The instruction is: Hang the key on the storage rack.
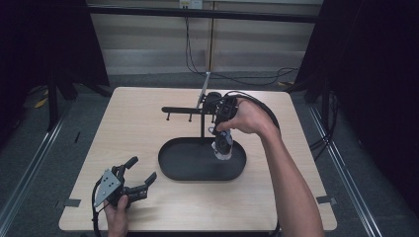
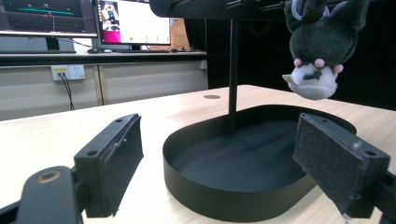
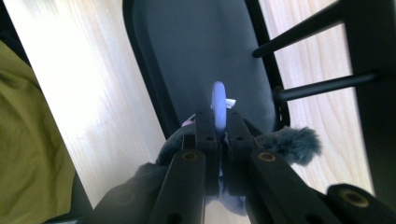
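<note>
Above the black oval tray, the right gripper holds a small plush toy in the air, with its jaws pressed together on the toy's pale ring. From the left gripper view, the toy hangs head down, just under the horizontal bar of the black stand, and it does not touch the tray below it. Whether the ring is already on one of the pegs under the bar, I cannot tell, because the gripper covers that spot.

Well apart from the tray, near the front left corner of the table, the left gripper rests low with its jaws wide apart, and nothing is between the pads. It points toward the tray and takes no part in the work now.

My judgement is that the task is about halfway: the toy is lifted and brought close to the stand, which is the first part. What is left, as far as I can see, is to bring the ring to its final place, either on a peg or down in the tray, and then to let the jaws go apart and take the hand away
</note>
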Demonstrator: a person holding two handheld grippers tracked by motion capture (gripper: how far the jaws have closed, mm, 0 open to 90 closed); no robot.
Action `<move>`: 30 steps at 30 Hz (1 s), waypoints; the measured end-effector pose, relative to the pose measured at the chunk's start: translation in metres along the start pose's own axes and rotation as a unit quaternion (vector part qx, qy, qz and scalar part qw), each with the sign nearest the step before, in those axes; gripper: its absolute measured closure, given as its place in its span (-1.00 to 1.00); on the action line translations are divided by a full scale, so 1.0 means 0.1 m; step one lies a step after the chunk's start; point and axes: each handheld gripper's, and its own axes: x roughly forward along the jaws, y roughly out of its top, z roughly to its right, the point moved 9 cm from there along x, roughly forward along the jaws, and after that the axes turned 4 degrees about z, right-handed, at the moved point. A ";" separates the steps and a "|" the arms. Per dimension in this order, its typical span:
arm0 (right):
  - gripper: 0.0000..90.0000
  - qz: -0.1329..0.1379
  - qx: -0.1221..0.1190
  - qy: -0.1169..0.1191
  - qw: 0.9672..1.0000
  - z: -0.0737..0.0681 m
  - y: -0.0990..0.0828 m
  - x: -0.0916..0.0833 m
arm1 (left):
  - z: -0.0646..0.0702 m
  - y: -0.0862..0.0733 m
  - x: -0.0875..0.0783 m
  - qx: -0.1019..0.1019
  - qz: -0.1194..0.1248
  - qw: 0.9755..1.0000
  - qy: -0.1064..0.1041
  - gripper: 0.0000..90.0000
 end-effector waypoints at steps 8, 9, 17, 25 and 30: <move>0.93 0.003 0.006 -0.004 1.000 0.11 -0.01 -0.01 | 0.00 0.00 0.00 -0.001 0.001 1.000 -0.001 -0.66; 0.93 0.004 0.009 -0.004 1.000 0.12 -0.01 -0.02 | 0.00 0.00 0.00 -0.001 0.001 1.000 -0.001 -0.66; 0.93 -0.010 0.014 -0.003 1.000 0.18 0.00 0.00 | 0.00 0.00 0.00 -0.001 0.002 1.000 -0.001 -0.66; 0.93 -0.003 0.010 0.008 1.000 0.21 0.05 0.01 | 0.00 0.00 0.00 0.002 -0.001 1.000 -0.001 -0.66; 0.93 -0.007 0.012 0.006 1.000 0.27 0.03 0.01 | 0.00 0.00 0.00 -0.001 0.002 1.000 -0.001 -0.66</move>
